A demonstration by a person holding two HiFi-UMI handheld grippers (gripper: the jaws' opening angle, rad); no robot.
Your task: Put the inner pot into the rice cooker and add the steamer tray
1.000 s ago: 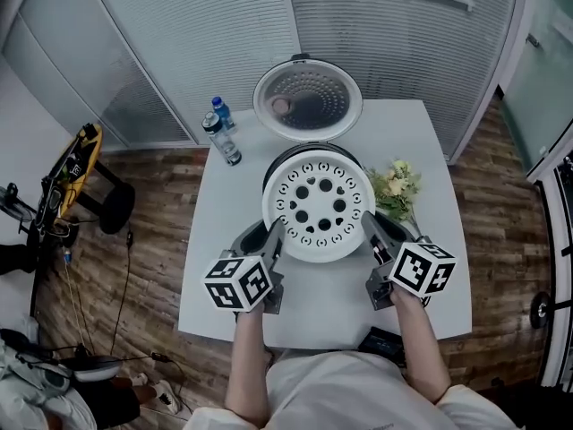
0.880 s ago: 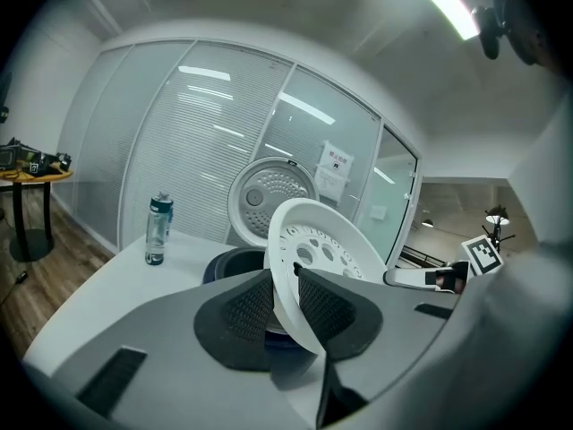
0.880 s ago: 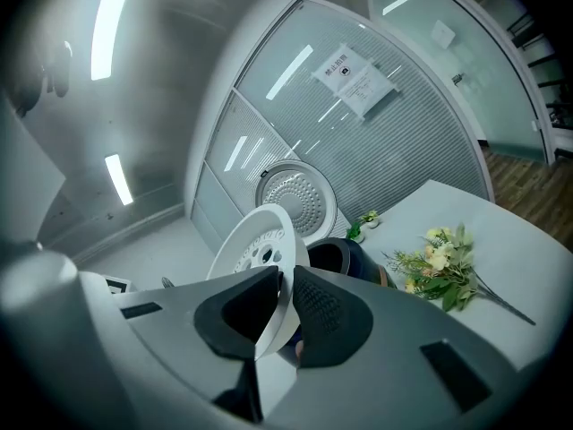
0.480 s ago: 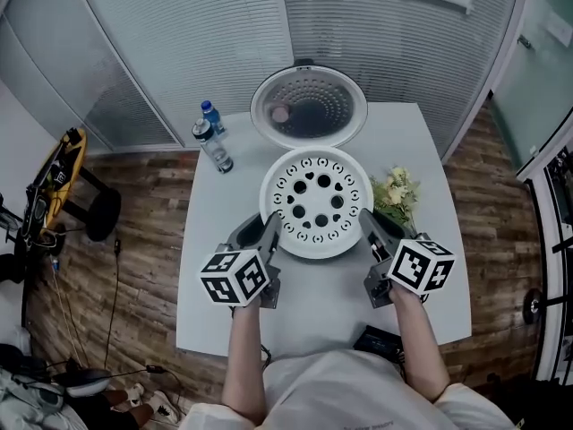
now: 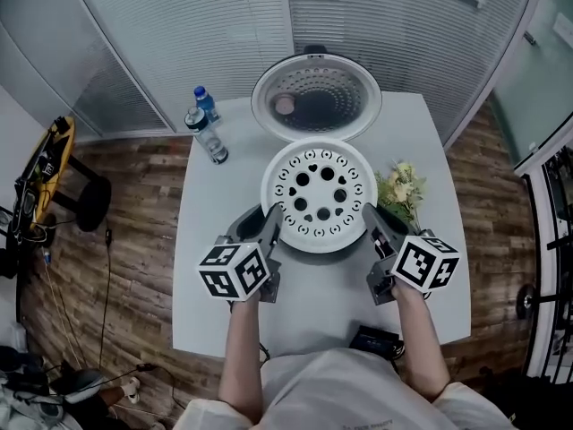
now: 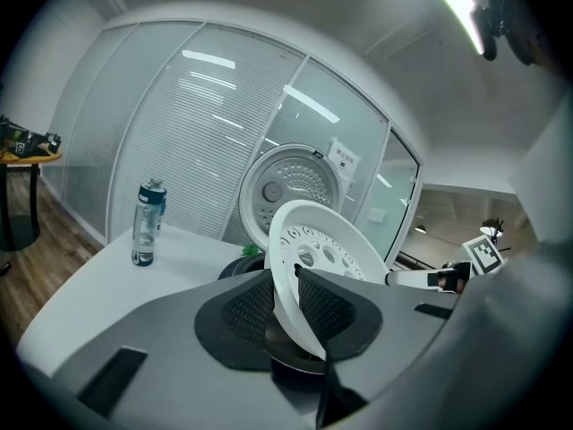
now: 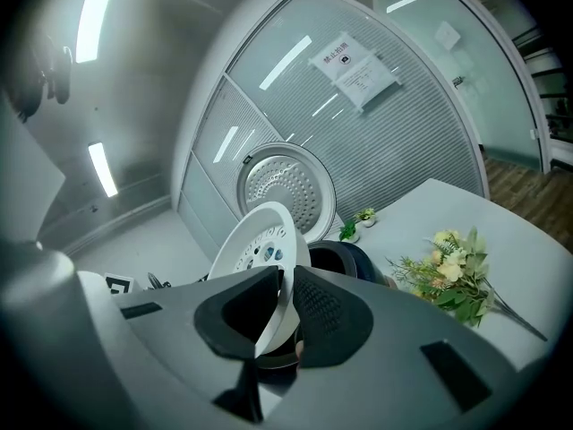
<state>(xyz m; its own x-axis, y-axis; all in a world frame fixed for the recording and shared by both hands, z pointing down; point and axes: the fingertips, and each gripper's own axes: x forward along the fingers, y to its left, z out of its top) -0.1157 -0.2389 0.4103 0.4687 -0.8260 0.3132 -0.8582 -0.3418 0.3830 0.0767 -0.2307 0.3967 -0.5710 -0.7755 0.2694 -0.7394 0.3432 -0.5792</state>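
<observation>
Nearest the camera, in the head view, both of the person's forearms (image 5: 246,348) reach out over the near edge of a white table (image 5: 206,312). A small black object (image 5: 376,339) lies on that edge by the right arm.

Left gripper (image 5: 271,227): jaws narrow, closed on the left rim of the white perforated steamer tray (image 5: 318,195). Its own view confirms this: the gripper (image 6: 291,303) has the tray's thin edge (image 6: 322,249) pinched between both dark ribbed pads.

Right gripper (image 5: 370,224): same on the opposite rim. In the right gripper view the jaws (image 7: 285,307) stand narrow with the tray's edge (image 7: 255,240) clamped between the pads.

Tray position: carried between the two grippers near the table's middle, holes facing up in the head view. From above it covers the rice cooker's body. The cooker's dark body (image 7: 338,260) shows just behind the tray in the right gripper view, and a sliver of it (image 6: 242,264) in the left one. Cannot tell whether the tray touches the cooker.

Right of the tray, close by: a bunch of pale flowers (image 5: 398,191) lying on the table.

Beyond the tray: the cooker's lid (image 5: 315,97) stands open, its dotted inner face showing.

Far left corner: two water bottles (image 5: 206,133) side by side.

Behind the table: a partition with blinds (image 5: 179,25).
</observation>
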